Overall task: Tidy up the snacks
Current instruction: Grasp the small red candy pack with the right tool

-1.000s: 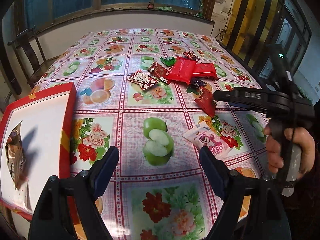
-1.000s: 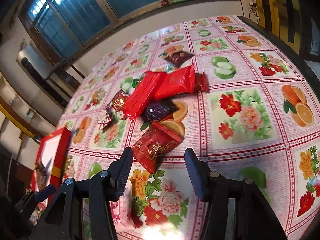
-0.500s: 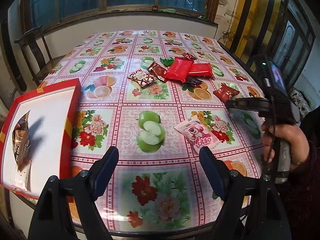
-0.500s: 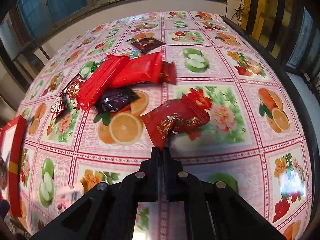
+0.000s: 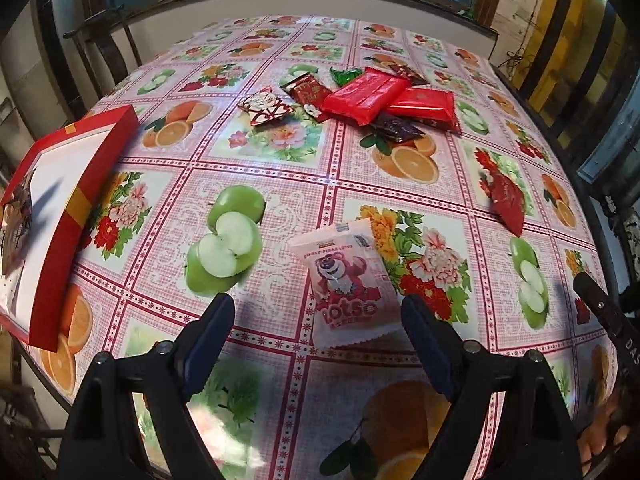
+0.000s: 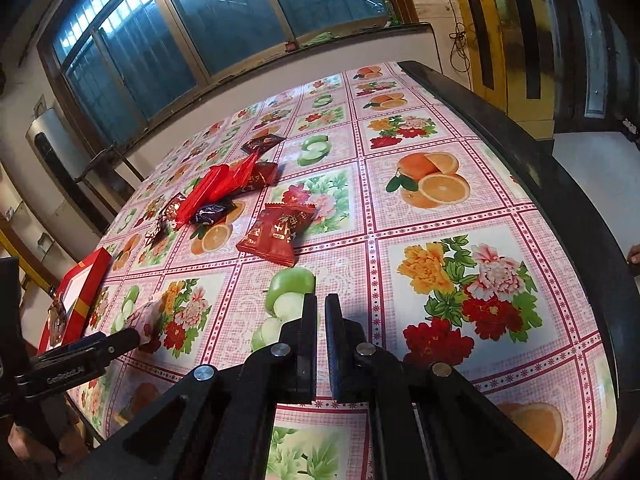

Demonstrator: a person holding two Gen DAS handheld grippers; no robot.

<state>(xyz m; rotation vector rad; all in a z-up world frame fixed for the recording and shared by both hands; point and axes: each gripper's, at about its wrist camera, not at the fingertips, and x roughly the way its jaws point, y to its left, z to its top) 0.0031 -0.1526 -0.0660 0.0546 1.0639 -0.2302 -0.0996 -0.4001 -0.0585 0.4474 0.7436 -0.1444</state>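
A pink Lotso snack packet (image 5: 344, 276) lies flat on the fruit-print tablecloth (image 5: 280, 184). My left gripper (image 5: 316, 320) straddles its near end with the jaws opening, pads clear of it. A dark red packet (image 6: 278, 234) lies alone on the cloth ahead of my right gripper (image 6: 320, 312), which is shut on nothing and apart from it. Farther back sits a pile of red and dark snack packets (image 5: 368, 96). A red box (image 5: 76, 200) with a white inside stands at the table's left edge, and a packet (image 5: 16, 216) lies in it.
The table's dark rim (image 6: 560, 184) runs along the right side. A wooden chair (image 5: 104, 40) stands at the far left corner under the windows. In the right wrist view the left gripper's finger (image 6: 100, 348) reaches in from the left.
My left gripper dropped toward the pink packet, which now lies between its fingers. My right gripper shut, dragged the dark red packet rightward, and now sits back from it.
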